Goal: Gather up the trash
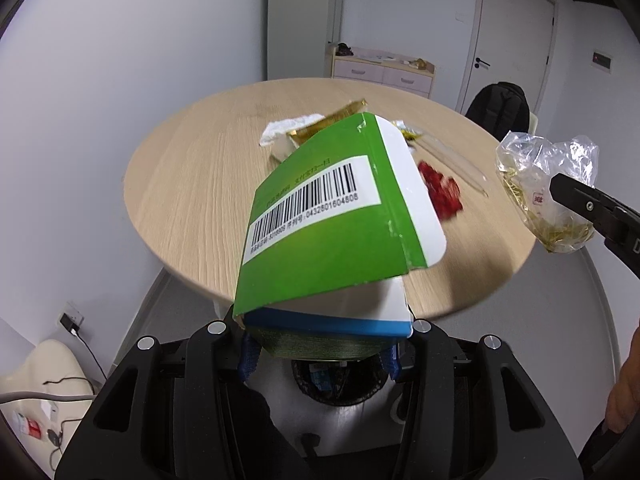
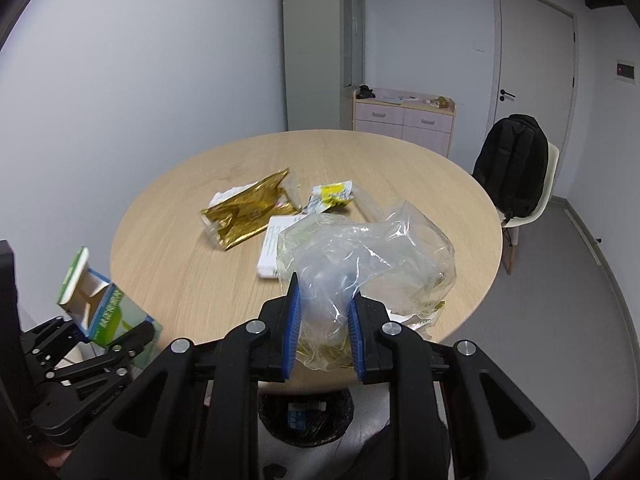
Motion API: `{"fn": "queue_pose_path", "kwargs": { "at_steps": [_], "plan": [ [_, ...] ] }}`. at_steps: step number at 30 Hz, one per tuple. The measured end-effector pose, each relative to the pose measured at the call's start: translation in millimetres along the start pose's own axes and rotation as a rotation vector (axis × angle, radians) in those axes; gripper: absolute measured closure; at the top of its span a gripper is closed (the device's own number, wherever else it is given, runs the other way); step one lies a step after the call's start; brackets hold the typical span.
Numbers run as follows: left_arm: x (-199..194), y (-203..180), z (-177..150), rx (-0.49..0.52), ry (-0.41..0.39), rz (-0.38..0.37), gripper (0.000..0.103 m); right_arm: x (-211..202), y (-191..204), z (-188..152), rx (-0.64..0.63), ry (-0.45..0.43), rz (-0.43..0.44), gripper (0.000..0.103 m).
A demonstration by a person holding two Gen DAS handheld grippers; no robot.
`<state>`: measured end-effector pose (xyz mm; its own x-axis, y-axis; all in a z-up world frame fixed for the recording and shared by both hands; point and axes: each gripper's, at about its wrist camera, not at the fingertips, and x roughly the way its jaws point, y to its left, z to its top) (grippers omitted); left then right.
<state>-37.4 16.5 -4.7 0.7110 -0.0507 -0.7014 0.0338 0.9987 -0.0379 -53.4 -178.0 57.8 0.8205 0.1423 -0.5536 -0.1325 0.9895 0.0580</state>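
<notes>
Both hands are loaded: the left gripper (image 1: 320, 354) has its fingers clamped on an opened green carton (image 1: 336, 216), the right gripper (image 2: 323, 336) pinches a crumpled clear plastic bag (image 2: 368, 256), both held near the table (image 2: 168, 240) edge above the black-lined bin (image 2: 306, 420) on the floor. Neither is dropped yet. Left on the table: a gold foil wrapper (image 2: 244, 212), a yellow sachet (image 2: 332, 196), white paper (image 2: 272, 252) and a red scrap (image 1: 440, 190)

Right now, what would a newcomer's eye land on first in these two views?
The green and white cardboard box with its flap open, clamped in the left gripper, fills the left wrist view. The crumpled clear plastic bag sits pinched in the right gripper. Below both stands a black-lined trash bin; a gold foil wrapper lies on the round wooden table.
</notes>
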Motion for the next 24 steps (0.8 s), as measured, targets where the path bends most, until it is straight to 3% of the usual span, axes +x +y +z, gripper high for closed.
{"fn": "queue_pose_path", "kwargs": {
  "at_steps": [10, 24],
  "plan": [
    [-3, -12, -41, 0.021, 0.025, -0.016, 0.057, -21, 6, -50, 0.001, 0.015, 0.026, 0.083],
    [7, -23, -84, 0.042, 0.066, -0.013, 0.057, -8, 3, -112, 0.023, 0.094, 0.021, 0.083]
  ]
}}
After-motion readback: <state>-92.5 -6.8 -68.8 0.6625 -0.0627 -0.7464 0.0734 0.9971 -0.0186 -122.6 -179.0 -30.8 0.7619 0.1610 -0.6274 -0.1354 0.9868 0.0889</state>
